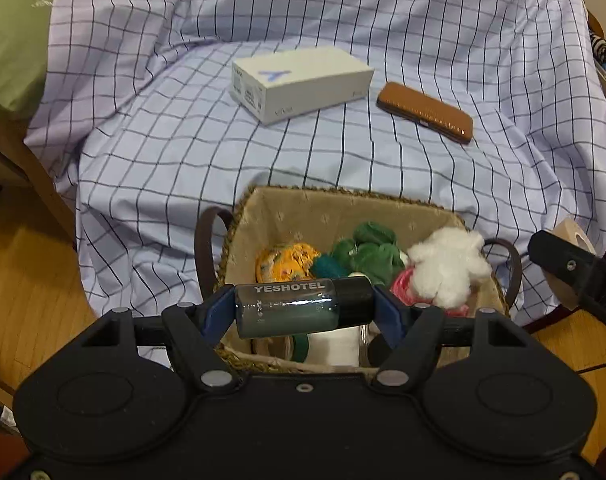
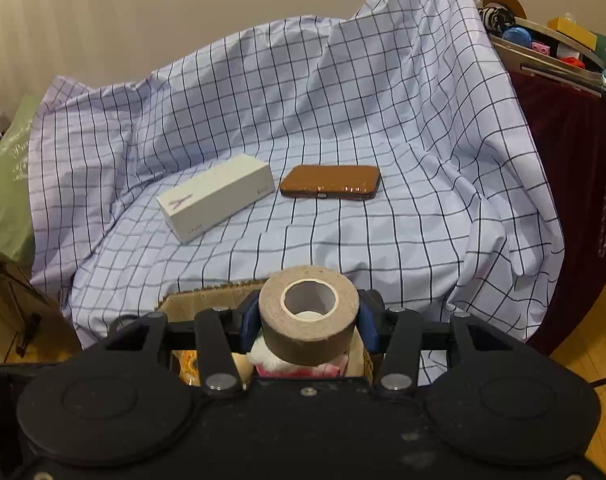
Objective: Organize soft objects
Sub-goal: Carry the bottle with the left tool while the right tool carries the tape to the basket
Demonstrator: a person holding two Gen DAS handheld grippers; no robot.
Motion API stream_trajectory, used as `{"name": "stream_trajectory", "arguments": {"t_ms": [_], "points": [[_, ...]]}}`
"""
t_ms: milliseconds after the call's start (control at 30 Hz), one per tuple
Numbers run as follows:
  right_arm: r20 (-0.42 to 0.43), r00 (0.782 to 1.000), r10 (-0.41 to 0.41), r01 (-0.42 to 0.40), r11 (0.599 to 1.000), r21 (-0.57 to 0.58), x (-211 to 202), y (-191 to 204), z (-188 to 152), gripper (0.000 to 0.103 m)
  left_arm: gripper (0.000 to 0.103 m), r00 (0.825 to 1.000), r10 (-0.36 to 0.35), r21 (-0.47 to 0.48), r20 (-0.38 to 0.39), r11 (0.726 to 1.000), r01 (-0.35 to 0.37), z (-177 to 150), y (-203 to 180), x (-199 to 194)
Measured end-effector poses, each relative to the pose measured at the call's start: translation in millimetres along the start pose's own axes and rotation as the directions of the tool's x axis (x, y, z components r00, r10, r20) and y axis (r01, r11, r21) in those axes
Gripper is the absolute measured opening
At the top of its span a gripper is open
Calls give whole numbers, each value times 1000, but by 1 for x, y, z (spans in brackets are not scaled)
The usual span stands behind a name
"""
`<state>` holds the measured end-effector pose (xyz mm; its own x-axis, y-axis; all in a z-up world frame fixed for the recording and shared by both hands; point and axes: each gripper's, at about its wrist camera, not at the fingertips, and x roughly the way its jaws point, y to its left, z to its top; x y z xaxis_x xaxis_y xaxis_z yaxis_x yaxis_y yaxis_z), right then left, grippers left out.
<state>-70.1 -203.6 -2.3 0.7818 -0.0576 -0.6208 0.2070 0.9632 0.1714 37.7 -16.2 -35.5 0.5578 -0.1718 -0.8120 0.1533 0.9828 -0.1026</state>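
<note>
On the left, a green cushion (image 1: 11, 36) is seen beside the checked cloth (image 1: 151, 128) that is draped over the furniture. A white box (image 1: 303, 82) is laid on that cloth, and a brown case (image 1: 425, 111) is set just to its right, near but apart from it. Nearer the camera, a lined wicker basket (image 1: 343, 208) is placed at the cloth's front edge; an orange patterned soft item (image 1: 287, 262) is lodged in its left part, a green plush toy (image 1: 367, 250) in the middle and a white plush toy (image 1: 449, 266) to the right, touching one another. Above the basket, a small dark bottle (image 1: 299, 310) marked YESHOTEL is pinched lengthwise, lying level, by the left gripper (image 1: 301, 314). Further right, a roll of brown tape (image 2: 309, 314) is clamped between the blue pads of the right gripper (image 2: 309, 326), its hole turned upward. At the far right, a tray of mixed items (image 2: 551, 50) is seen above dark red fabric (image 2: 567, 160).
</note>
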Motion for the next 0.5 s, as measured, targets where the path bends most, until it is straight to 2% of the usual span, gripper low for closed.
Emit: {"name": "stream_trajectory", "arguments": {"t_ms": [500], "points": [[-31,999,-8,8,1000,-16,4,5,-3,47,67,999,-25,-24,-45,999,24,-6,5,10]]}}
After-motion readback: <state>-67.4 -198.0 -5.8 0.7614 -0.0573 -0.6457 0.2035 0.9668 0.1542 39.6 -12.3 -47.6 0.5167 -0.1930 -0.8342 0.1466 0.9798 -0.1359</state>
